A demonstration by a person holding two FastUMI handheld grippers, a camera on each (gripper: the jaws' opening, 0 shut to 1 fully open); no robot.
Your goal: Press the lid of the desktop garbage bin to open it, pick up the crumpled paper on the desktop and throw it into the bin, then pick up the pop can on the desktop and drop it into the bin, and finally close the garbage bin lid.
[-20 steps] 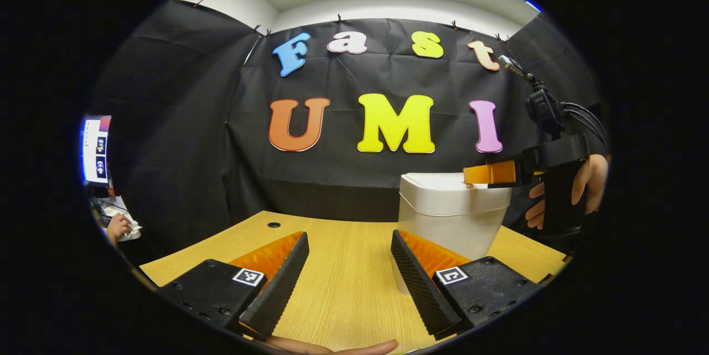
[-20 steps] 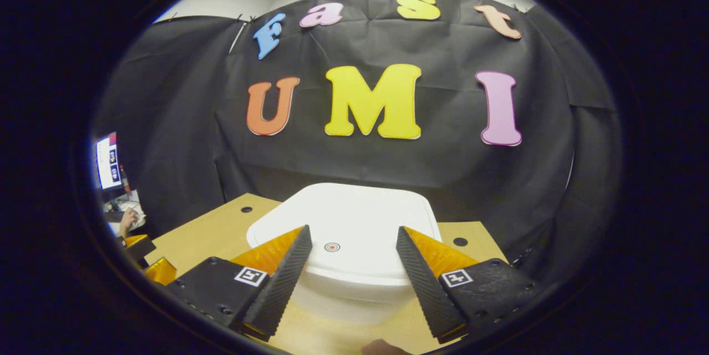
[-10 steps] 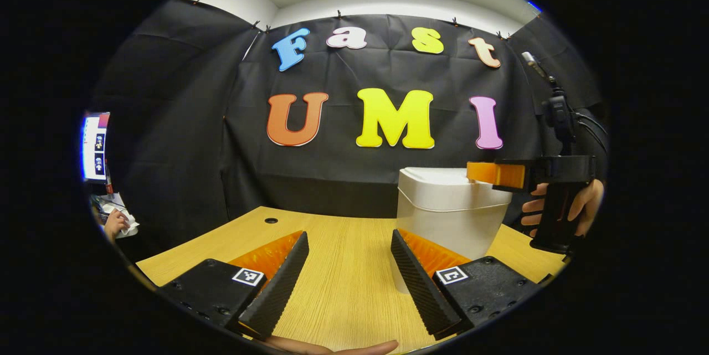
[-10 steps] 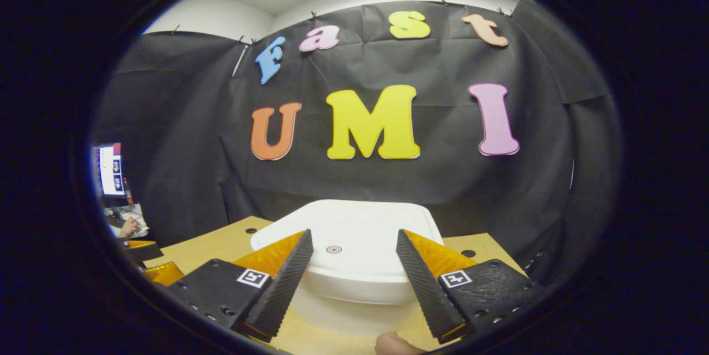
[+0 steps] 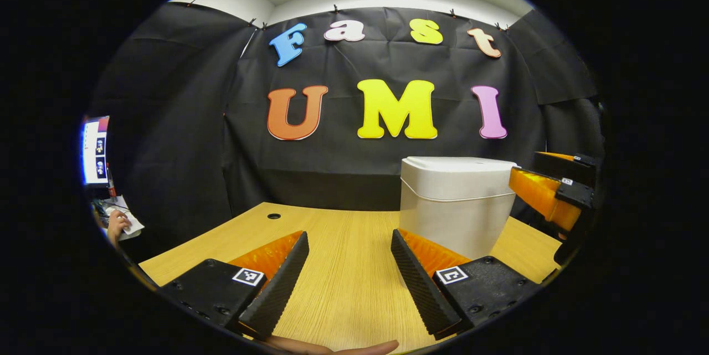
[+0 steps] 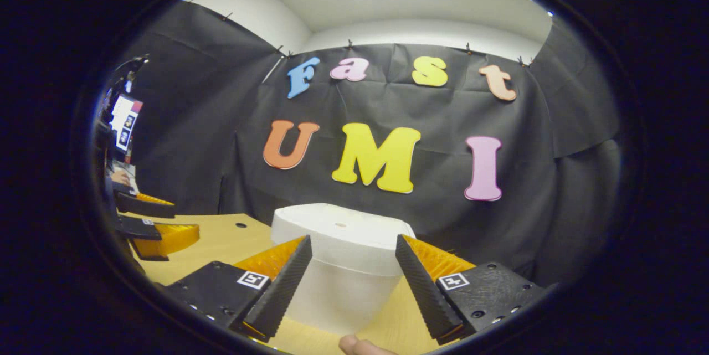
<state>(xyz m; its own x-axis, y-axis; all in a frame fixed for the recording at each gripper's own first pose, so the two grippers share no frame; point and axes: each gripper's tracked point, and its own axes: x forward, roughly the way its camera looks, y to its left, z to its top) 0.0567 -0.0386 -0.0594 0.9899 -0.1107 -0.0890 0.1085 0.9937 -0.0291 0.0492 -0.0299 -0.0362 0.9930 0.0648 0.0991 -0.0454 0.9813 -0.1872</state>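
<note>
Garbage bin (image 5: 455, 205) upright on desk (image 5: 343, 266), lid down, R of centre in left gripper view. Left gripper (image 5: 349, 266) fingers apart over bare desk, holding nothing. Right gripper (image 6: 353, 277) fingers apart, nothing held, just short of bin, clear of it.

Bare bench (image 5: 343, 266) ahead of the left claw (image 5: 349, 272), open wood running to the black cloth wall (image 5: 166, 139) at the back and left. One obstacle on that bench: the white bin (image 5: 454, 205), lid shut, standing just right of the left claw's path. Right claw (image 5: 545, 197) parked beside the bin on its far side. Seen from the right claw (image 6: 352, 283): bin (image 6: 340, 266) dead ahead and close, blocking forward travel; free air above its lid.
</note>
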